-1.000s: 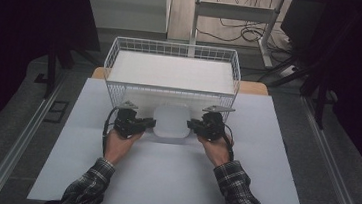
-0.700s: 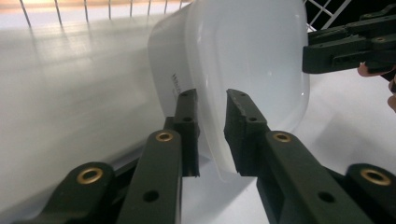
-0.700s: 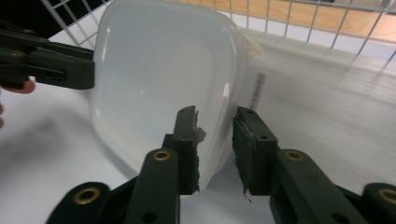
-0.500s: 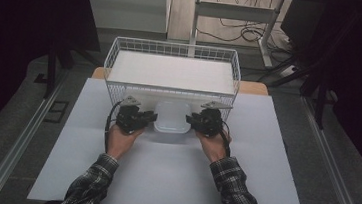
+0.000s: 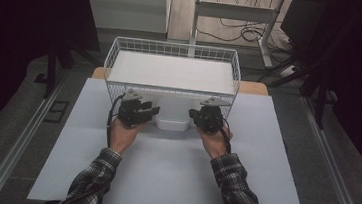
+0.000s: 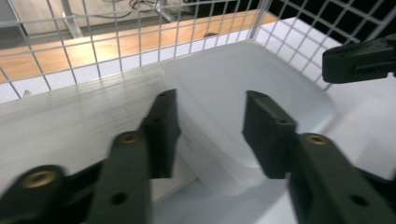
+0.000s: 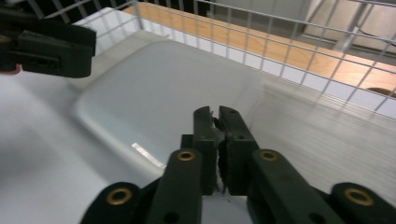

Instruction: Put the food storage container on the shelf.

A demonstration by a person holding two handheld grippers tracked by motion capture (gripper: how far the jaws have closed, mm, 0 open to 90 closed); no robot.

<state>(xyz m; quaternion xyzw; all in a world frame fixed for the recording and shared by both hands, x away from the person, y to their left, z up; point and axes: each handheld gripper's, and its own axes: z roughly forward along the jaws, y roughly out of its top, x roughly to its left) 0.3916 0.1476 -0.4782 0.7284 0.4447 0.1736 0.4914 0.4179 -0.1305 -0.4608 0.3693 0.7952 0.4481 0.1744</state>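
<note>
Nearest are the person's two hands, one on each gripper, with checked sleeves (image 5: 233,187) coming in from the bottom of the high view over the white table (image 5: 161,180).

The left gripper (image 6: 210,121) has its two black jaws partly apart. They have just been opening. The rim of a white plastic tub (image 6: 261,88) sits in the gap between them, and the pads do not press on it. One jaw is outside the tub's wall and the other is over the tub's inside.

The right gripper (image 7: 215,126) has its jaws pushed tight together, with just a thin crack between them. They have just been closing. It is hard to tell if a thin bit of the tub's edge is pinched in there. In the right gripper view the tub (image 7: 163,93) spreads out just past the jaw tips and to their left.

In the high view the tub (image 5: 172,115) lies between the two grippers, the left gripper (image 5: 149,113) at one end and the right gripper (image 5: 193,116) at the other.

Just behind the tub and both sets of jaws stands a white wire basket (image 5: 174,48). A flat white board (image 5: 172,72) rests in it. Past the basket is a strip of wooden table edge (image 6: 93,49).
</note>
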